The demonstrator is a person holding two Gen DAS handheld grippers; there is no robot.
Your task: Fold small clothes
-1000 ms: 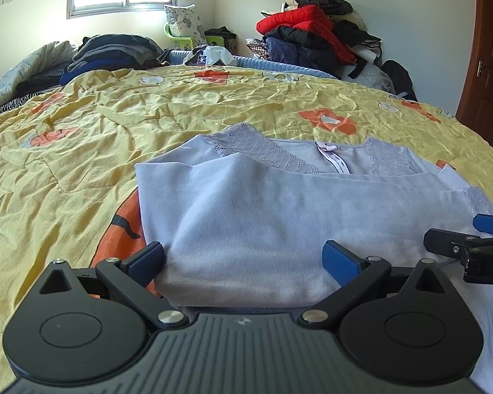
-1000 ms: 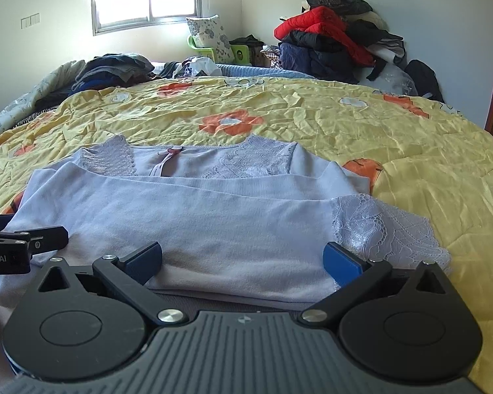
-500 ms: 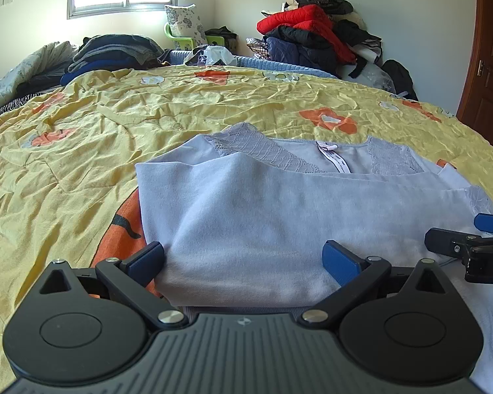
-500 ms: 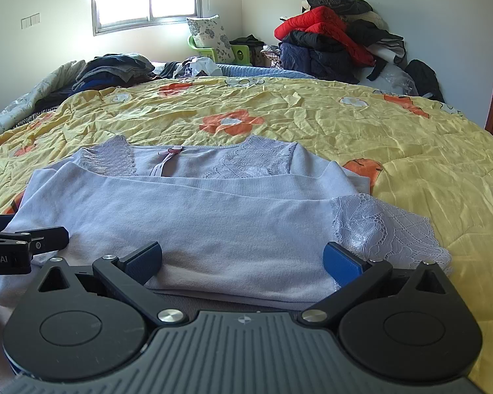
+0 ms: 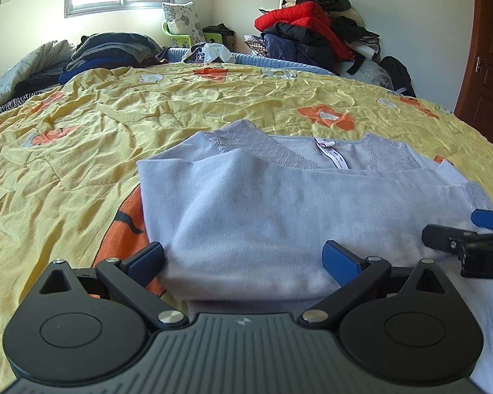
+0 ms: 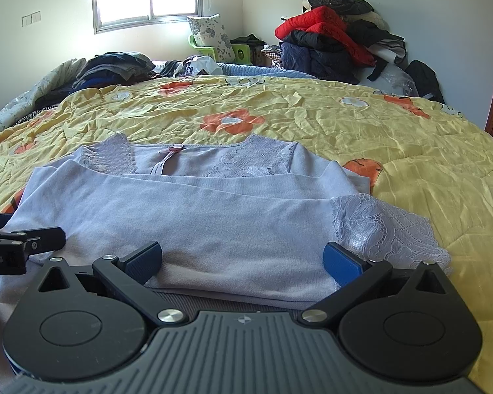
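A pale lilac top with lace shoulders lies on the yellow flowered bedspread, its lower part folded up over the body. A lace sleeve sticks out at the right. My left gripper stands open at the near folded edge, blue pads wide apart over the cloth's left half. My right gripper is open too, at the near edge of the right half. Each gripper shows at the side of the other's view: the right one, the left one.
A heap of red and dark jackets sits at the far right corner. Folded dark clothes lie at the far left of the bed. A brown door stands at the right.
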